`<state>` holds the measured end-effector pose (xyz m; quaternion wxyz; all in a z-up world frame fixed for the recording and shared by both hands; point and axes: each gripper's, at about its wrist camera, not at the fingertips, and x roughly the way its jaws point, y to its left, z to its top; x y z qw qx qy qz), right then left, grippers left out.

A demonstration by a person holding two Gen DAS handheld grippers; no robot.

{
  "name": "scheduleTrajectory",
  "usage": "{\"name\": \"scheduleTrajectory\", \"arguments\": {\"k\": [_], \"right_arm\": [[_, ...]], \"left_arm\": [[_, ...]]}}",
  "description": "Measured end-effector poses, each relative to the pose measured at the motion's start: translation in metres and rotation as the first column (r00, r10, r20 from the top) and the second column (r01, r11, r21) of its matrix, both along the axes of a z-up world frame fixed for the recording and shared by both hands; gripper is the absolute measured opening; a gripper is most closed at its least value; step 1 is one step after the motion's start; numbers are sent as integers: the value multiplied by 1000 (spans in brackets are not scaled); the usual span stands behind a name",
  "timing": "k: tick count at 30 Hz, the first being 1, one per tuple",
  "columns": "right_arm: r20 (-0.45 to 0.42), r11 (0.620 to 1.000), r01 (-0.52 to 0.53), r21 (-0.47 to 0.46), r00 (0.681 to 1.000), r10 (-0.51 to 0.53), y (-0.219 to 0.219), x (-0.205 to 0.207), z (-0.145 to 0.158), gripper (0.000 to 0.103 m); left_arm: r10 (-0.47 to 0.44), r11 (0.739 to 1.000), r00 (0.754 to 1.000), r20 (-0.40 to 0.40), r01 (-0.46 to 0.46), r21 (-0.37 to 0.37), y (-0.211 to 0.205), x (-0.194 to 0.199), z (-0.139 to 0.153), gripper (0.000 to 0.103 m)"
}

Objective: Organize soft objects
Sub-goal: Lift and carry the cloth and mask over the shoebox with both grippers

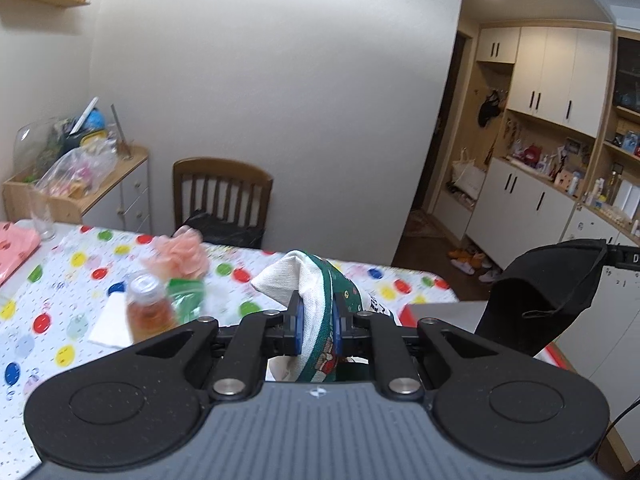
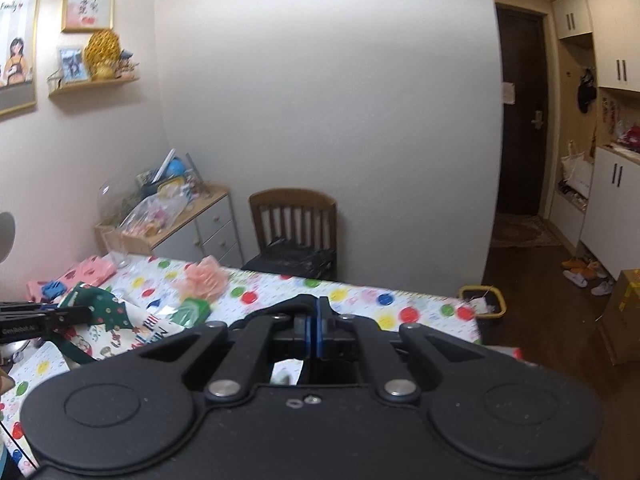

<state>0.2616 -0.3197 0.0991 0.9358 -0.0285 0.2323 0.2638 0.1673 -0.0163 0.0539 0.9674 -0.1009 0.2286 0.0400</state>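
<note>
My left gripper (image 1: 316,326) is shut on a green and white Christmas-print cloth bag (image 1: 316,280), held above the table. The bag also shows in the right wrist view (image 2: 108,316), hanging from the left gripper at the left edge. My right gripper (image 2: 314,330) is shut on a black fabric piece (image 2: 280,306); in the left wrist view that black fabric (image 1: 556,288) hangs at the right. A pink mesh puff (image 1: 182,256) lies on the polka-dot tablecloth (image 1: 60,312). A pink cloth (image 1: 16,248) lies at the table's far left.
A small bottle of amber liquid (image 1: 150,308), a green packet (image 1: 186,294) and a white napkin (image 1: 112,320) sit on the table. A glass (image 1: 44,216) stands at the back left. A wooden chair (image 1: 222,196) is behind the table. A red-rimmed tray (image 1: 440,312) lies right.
</note>
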Motion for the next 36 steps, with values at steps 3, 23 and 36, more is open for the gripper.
{"name": "scheduleTrajectory", "arguments": {"k": [3,23,36], "right_arm": [[14,1000,23,11,1000,-23,-21,6,3,2],[-19,986,168,16,986,-168,-138,52,-33,2],[-103,981,191,26,977,-188,-156,94,-79,2]], "left_arm": [[-19,1000,1000,17,19,-1,-21,9,8,14],[-180,983,981,71,179,31,-180,111,18,13],[-141,989,990,-15,140,-56,-216,186,-43,14]]}}
